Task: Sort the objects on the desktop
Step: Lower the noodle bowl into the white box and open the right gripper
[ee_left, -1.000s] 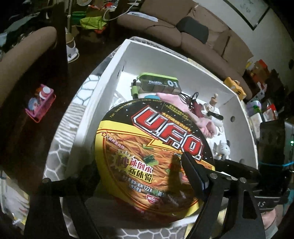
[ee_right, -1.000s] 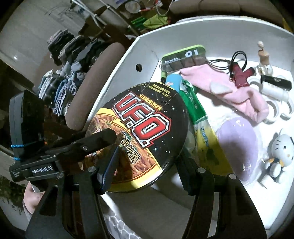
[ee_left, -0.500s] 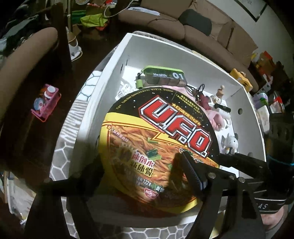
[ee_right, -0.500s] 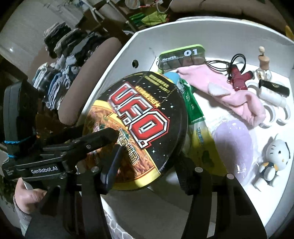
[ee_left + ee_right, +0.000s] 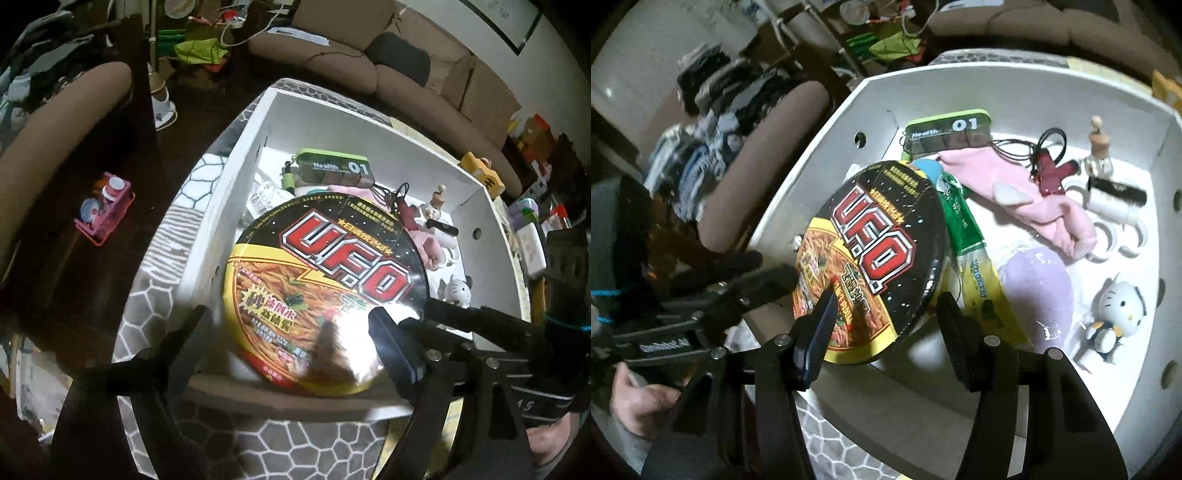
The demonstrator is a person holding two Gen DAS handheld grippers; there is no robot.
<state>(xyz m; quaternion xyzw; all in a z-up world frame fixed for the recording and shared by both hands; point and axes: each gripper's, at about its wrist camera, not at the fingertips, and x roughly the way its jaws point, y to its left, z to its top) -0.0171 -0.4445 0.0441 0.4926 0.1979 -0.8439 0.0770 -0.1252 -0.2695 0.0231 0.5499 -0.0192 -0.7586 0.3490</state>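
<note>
A round U.F.O. noodle bowl (image 5: 325, 291) with a black, red and yellow lid lies tilted in the near left corner of a white box (image 5: 373, 125). It also shows in the right wrist view (image 5: 871, 258). My left gripper (image 5: 291, 332) stands open around the bowl's near edge, its fingers apart from it. My right gripper (image 5: 886, 314) is open too, its fingers spread on either side of the bowl's near rim. The white box (image 5: 1027, 74) holds the other sorted objects.
In the box lie a green Health 01 case (image 5: 947, 131), a pink cloth (image 5: 1027, 195), a green-yellow packet (image 5: 975, 266), a purple pouch (image 5: 1038, 288), a white cat figure (image 5: 1115, 314), tape rolls and a red cable. A patterned cloth (image 5: 177, 221) covers the table. Sofa and chair stand behind.
Both grippers have let go of the bowl and drawn back toward me. The bowl has dropped lower into the box's near left corner and now rests there tilted.
</note>
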